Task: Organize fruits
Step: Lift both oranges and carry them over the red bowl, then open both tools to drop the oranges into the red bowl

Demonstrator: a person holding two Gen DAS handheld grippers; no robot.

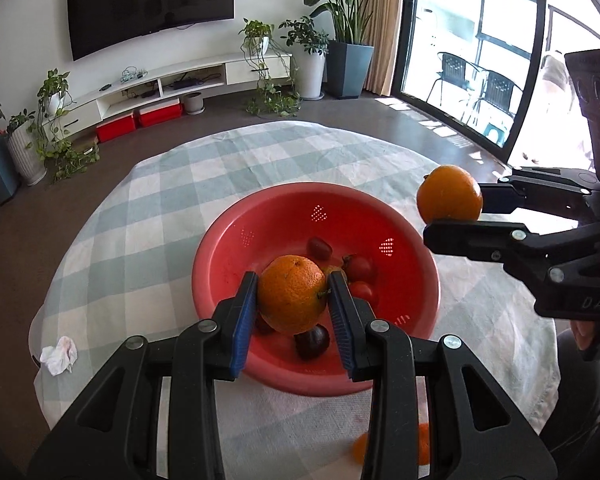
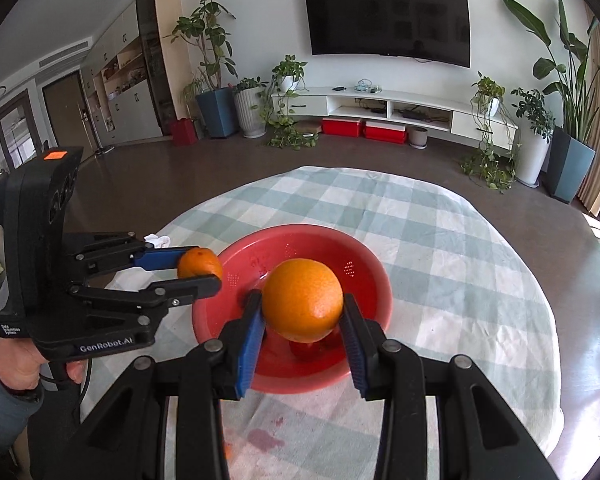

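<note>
Living room w/ wall TV and potted plants behind; round tabletop [image 1: 112, 248] under a pale green-and-white check cloth carries a red plastic perforated colander bowl [image 1: 220, 256] near centre. Left claw [image 1: 292, 300] is clamped on a round, pebbly-skinned orange [image 1: 292, 298], held above the bowl's near-left side, blue pads [image 1: 244, 316] pressing its flanks. Right claw [image 2: 303, 308] is clamped on a second, smoother orange [image 2: 303, 300], also over the bowl; from the left view it sits to the right, just past the rim. Inside the bowl: small red tomatoes [image 1: 360, 268] and a dark plum-like fruit [image 1: 312, 342]. Crumpled white tissue [image 1: 59, 354] lies near the tabletop's left edge.

Handling, my guess: oranges are firm, moderately heavy, rind a bit waxy, so they could roll betw. pads if gripped off-centre. Best hold is across the widest part, as both are now. Tomatoes below look soft & easily bruised, so lower each orange, don't drop.
</note>
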